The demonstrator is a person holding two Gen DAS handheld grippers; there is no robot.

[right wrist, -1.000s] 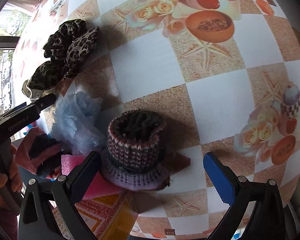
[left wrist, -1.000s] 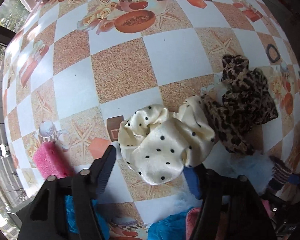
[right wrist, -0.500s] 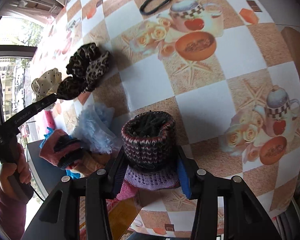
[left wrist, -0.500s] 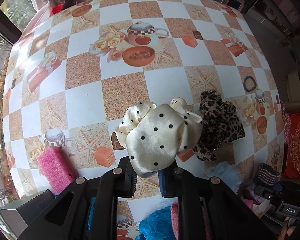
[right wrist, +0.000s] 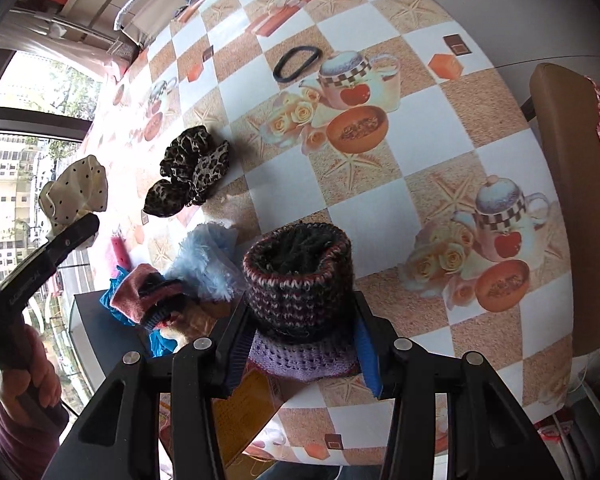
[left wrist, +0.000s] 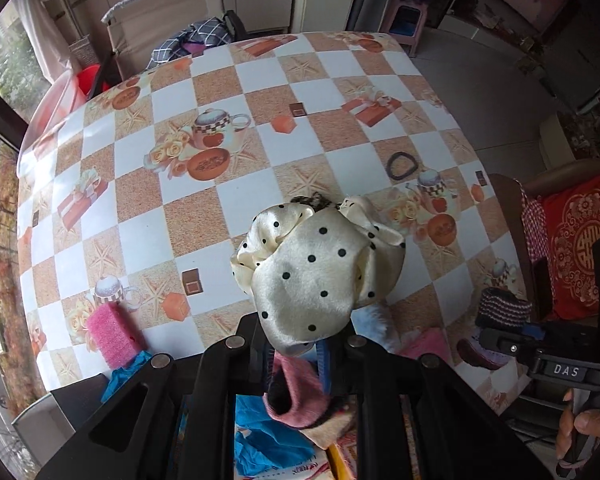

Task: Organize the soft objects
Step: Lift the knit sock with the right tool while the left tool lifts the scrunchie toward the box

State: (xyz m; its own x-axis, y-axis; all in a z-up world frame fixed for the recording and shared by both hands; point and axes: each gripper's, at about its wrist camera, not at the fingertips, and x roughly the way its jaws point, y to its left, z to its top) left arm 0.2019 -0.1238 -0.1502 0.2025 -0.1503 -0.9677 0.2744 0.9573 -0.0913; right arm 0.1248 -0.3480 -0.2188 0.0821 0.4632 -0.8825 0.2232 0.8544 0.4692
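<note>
I am holding the left gripper (left wrist: 296,354) clenched on the cream polka-dot scrunchie (left wrist: 320,270), its jaws pinching the lower fold of the satin while the rest of the fabric is billowing out ahead of the fingers, clear of the checked tablecloth (left wrist: 228,204). From the right wrist view I am seeing that same scrunchie hanging off the tip of the left gripper at the far left edge, with a hand (right wrist: 28,376) wrapping the grip below it. The right gripper (right wrist: 300,352) is grasping the knitted hat (right wrist: 300,280): both blue-padded fingers (right wrist: 366,356) are pressing into its sides where the dark striped crown meets the lilac brim, and the hat is sitting upright between them with its opening facing away from the camera. The leopard-print scrunchie (right wrist: 192,170) is lying on the cloth well beyond the hat, and a black hair tie (right wrist: 298,63) is resting farther off, just beside a printed teapot. Near the table's close edge I am looking at a heap of soft things: a pale blue fluffy piece (right wrist: 208,260), a pink sock with a dark cuff (right wrist: 148,296) and some bright blue fabric (right wrist: 116,304). A pink sponge (left wrist: 114,334) is lying apart on the cloth to the left of the left gripper.
</note>
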